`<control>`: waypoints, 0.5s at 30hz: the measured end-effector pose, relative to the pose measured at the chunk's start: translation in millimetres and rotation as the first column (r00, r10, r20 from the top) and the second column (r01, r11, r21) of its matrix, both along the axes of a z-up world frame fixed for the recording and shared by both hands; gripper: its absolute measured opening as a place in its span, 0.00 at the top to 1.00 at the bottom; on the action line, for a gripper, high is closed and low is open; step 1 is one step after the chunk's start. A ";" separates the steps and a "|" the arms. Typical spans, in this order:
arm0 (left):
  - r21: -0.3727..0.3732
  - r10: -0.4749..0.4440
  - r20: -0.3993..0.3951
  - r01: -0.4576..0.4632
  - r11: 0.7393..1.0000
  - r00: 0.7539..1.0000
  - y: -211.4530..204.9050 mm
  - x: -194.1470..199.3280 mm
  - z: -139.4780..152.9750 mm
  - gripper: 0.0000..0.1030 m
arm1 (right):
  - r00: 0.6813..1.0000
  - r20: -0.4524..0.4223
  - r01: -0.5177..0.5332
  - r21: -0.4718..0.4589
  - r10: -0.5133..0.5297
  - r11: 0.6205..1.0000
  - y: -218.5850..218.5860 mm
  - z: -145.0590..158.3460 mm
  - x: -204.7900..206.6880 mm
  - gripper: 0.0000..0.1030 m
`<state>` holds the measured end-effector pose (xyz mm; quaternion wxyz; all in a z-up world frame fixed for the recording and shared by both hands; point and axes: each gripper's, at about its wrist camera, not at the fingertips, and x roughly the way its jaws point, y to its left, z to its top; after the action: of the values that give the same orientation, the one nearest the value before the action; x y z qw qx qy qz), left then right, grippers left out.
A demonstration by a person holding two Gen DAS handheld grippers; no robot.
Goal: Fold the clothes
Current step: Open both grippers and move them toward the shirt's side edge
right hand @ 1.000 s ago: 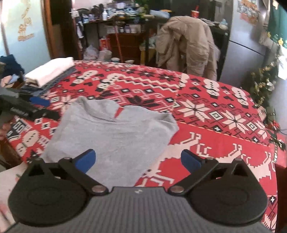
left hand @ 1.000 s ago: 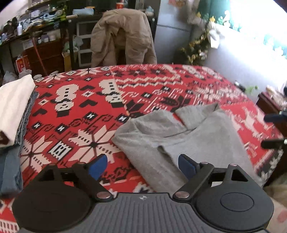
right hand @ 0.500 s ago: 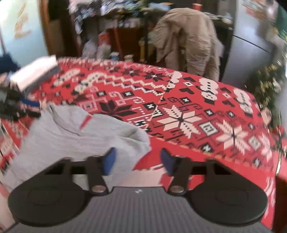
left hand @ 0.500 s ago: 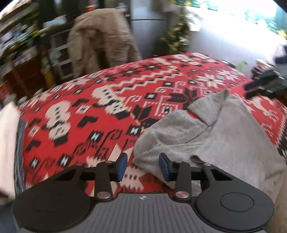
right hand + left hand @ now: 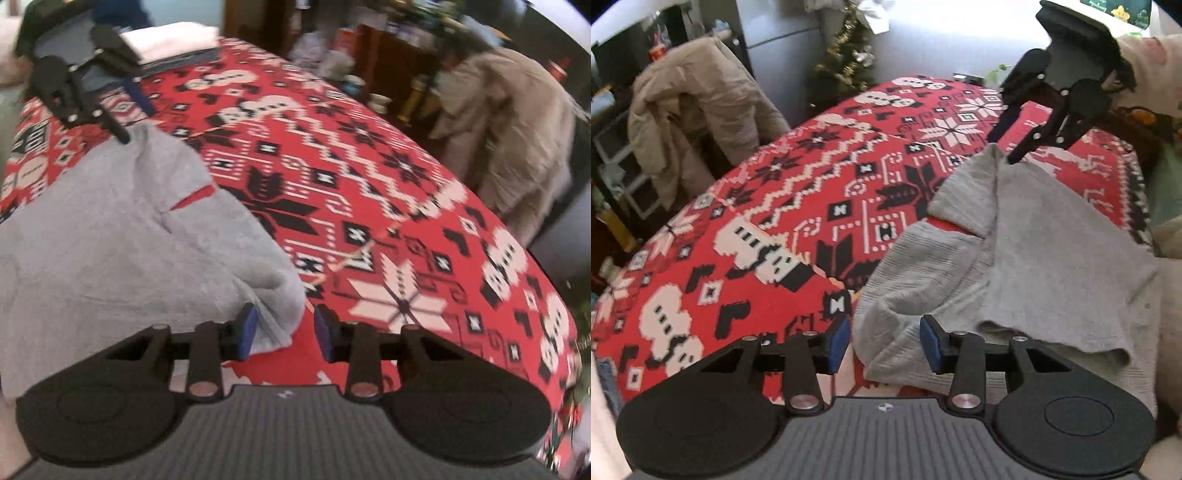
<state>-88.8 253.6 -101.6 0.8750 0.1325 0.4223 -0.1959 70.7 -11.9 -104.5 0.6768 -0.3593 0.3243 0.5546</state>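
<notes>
Both tools have narrowed and dropped to the grey top [image 5: 1015, 251], left tool [image 5: 884, 341] and right tool [image 5: 283, 330] unclenched around its corners, which may slip out.

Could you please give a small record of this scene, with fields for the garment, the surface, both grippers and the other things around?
garment: grey top, spread out, partly bunched at both sleeves
surface: red patterned blanket
left gripper: partly open, pads either side of a bunched sleeve, not pressing
right gripper: partly open, sleeve edge between its pads, no clamp seen
background: beige jacket over a chair; folded white cloth on a stack at the blanket's far edge
</notes>
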 end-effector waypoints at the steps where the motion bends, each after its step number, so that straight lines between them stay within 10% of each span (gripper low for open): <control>1: 0.003 -0.009 -0.007 0.009 1.000 1.000 -0.5 1.5 -1.1 0.60 | 1.000 -0.003 -0.018 -0.009 0.018 1.000 3.0 -0.5 0.7 0.63; 3: 0.023 -0.027 -0.015 0.027 0.999 1.000 -4.3 4.3 -4.0 0.64 | 0.999 0.001 -0.045 -0.035 0.045 0.998 8.6 -3.1 0.3 0.65; 5: 0.038 -0.036 -0.024 0.037 0.999 0.999 -9.4 5.0 -6.0 0.90 | 0.998 -0.008 -0.061 -0.046 0.060 0.997 12.7 -3.6 -1.9 0.80; 15: -0.012 0.086 0.126 -0.085 0.996 0.988 -3.4 -4.5 22.4 0.92 | 0.998 -0.037 0.045 0.059 -0.043 0.997 11.7 24.6 -0.5 0.91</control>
<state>-93.3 250.2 -79.2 0.9081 0.1236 0.3706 -0.1508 70.1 -0.3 -79.9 0.6933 -0.3219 0.3275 0.5554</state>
